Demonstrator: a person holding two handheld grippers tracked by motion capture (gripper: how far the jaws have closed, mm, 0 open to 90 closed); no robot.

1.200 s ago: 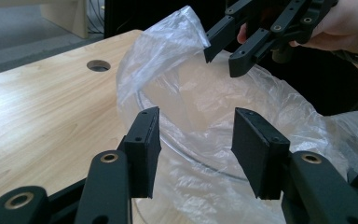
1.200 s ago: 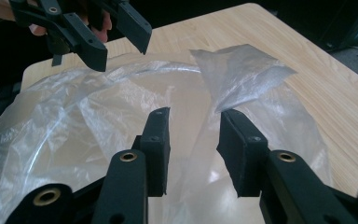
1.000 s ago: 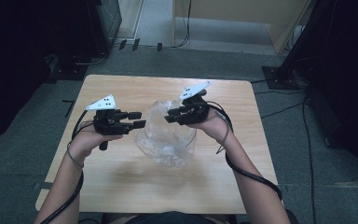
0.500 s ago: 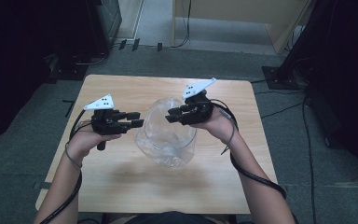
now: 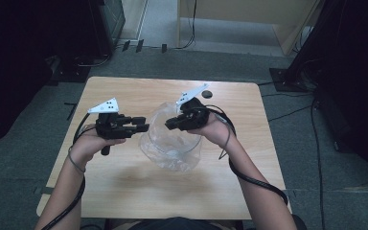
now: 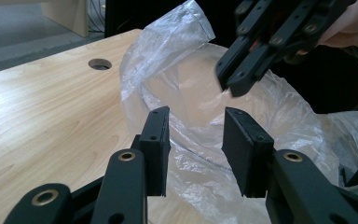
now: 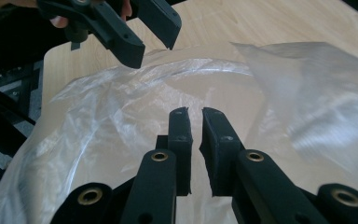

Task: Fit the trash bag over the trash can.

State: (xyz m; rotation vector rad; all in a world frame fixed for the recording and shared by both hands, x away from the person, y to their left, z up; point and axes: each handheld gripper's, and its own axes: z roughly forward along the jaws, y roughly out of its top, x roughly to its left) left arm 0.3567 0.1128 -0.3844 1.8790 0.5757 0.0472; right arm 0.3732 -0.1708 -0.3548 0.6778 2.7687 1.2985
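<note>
A clear plastic bag (image 5: 172, 148) stands on the wooden table (image 5: 124, 191) with its mouth held round between my two grippers. My left gripper (image 5: 143, 124) is at the bag's left rim. In the left gripper view its jaws (image 6: 196, 135) stand apart after closing a little, and the bag film (image 6: 186, 70) lies past the gap, unpressed. My right gripper (image 5: 168, 123) is at the right rim. Its jaws (image 7: 196, 121) have just been closing and stand nearly together, only a sliver apart, on the thin film (image 7: 121, 107).
A round cable hole (image 5: 206, 92) sits near the table's far edge. Dark equipment and cables lie on the grey floor beyond the table. Bare wood lies in front of the bag and to both sides. Cables trail from both grippers over the forearms.
The bag was crumpled and low a second ago and now stands with a rounder, wider mouth. The right gripper has shifted slightly at the rim. The left hand has stayed put.
</note>
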